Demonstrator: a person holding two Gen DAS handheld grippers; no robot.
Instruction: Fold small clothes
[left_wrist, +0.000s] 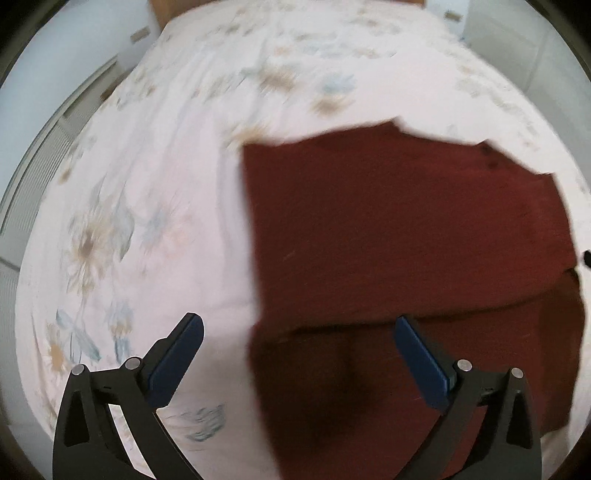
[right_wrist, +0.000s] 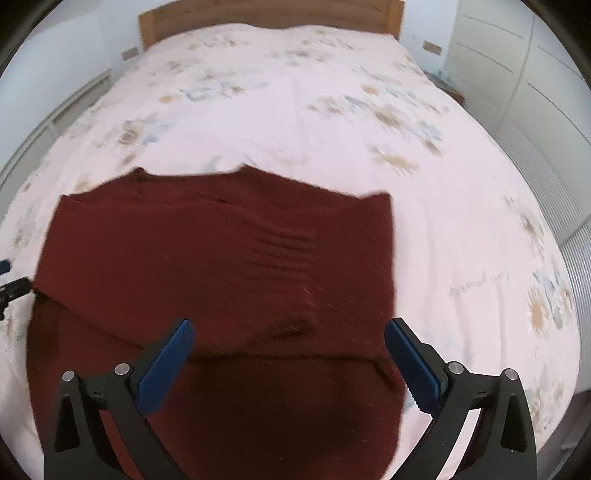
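A dark red knit garment (right_wrist: 207, 258) — ribbed, apparently folded once across — lies flat on the pale floral bedspread (right_wrist: 332, 122). The left gripper (left_wrist: 299, 328) and right gripper (right_wrist: 288, 332) hover above it, jaws spread wide, holding nothing.

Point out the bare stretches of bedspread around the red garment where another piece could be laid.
Free: the broad floral bedspread between the dark red garment's far edge and the wooden headboard; the strip right of the garment toward the wardrobe; the strip on its left. Crowded: the near edge, where the garment lies folded under both grippers.
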